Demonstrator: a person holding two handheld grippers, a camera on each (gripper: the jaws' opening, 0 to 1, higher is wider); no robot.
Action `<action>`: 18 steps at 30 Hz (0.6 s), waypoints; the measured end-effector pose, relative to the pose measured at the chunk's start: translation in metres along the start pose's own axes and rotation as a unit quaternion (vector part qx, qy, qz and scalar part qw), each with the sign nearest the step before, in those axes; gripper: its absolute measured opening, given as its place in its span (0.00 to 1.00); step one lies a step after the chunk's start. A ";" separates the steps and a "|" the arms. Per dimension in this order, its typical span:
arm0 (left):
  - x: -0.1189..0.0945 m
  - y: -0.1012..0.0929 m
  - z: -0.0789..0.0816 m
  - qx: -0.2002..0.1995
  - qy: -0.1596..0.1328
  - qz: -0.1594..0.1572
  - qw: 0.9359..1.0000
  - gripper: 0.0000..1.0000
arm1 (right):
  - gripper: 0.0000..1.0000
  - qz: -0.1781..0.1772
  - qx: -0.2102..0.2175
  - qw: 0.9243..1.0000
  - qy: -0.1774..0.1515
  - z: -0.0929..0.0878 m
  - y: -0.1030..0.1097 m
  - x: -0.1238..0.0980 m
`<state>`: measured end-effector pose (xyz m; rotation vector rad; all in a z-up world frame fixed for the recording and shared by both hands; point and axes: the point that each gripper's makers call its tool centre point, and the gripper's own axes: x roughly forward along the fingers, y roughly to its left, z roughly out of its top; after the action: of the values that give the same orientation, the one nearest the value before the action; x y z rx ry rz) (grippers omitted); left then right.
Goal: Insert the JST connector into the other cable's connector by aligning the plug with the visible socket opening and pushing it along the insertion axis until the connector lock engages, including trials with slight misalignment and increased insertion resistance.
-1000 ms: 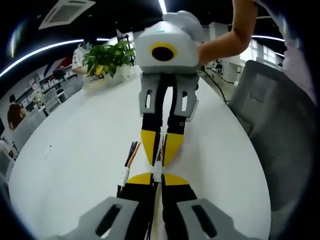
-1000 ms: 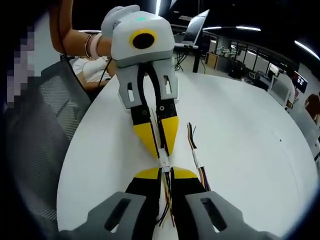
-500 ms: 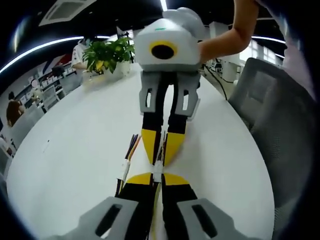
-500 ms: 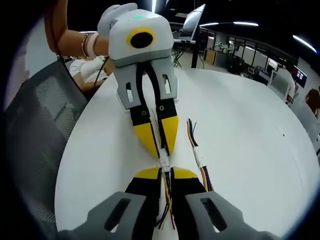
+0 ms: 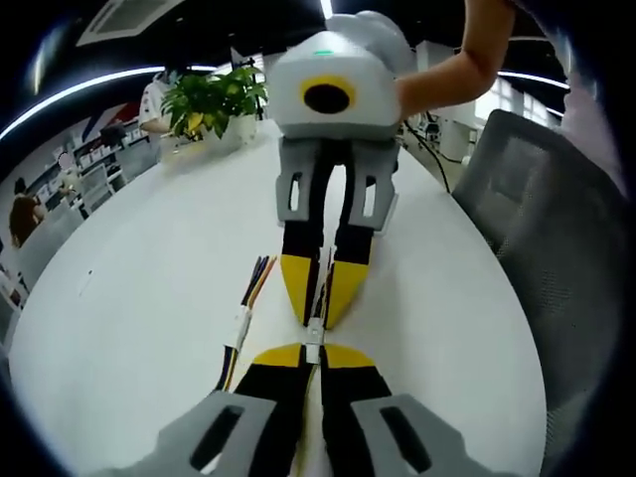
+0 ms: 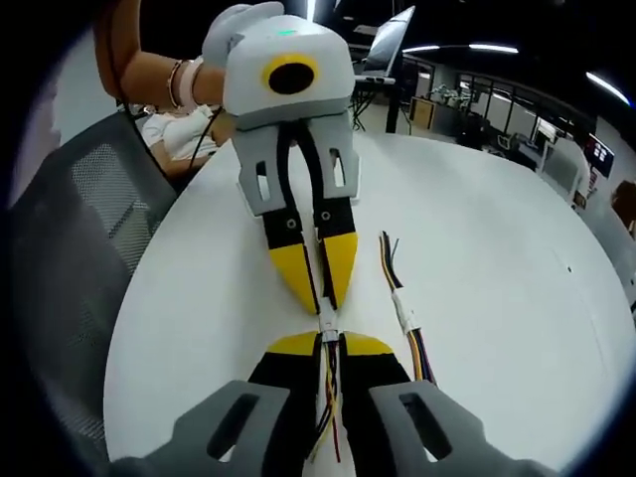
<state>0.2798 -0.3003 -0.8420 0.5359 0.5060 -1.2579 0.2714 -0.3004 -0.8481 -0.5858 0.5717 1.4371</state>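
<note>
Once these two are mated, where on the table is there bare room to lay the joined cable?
Bare table lies beyond the spare cable, and between that cable and the potted plant. It is crowded where the left gripper and right gripper meet tip to tip.

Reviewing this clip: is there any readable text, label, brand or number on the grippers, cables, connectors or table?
None can be read.
Left gripper and right gripper: plain white, grey and yellow, no markings.
Joined connectors and spare cable: no print visible.
Background wall panels: too small and blurred.

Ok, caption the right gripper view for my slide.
Two grippers, right gripper and left gripper, meet tip to tip over white connectors; spare cable lies beside.
</note>
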 end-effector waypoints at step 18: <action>-0.001 -0.003 -0.005 -0.014 0.007 0.013 1.000 0.05 | 0.08 -0.008 0.023 1.000 0.004 -0.004 0.003 0.001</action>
<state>0.2764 -0.2970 -0.8452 0.5263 0.5252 -1.2212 0.2687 -0.3026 -0.8519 -0.5575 0.6034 1.4036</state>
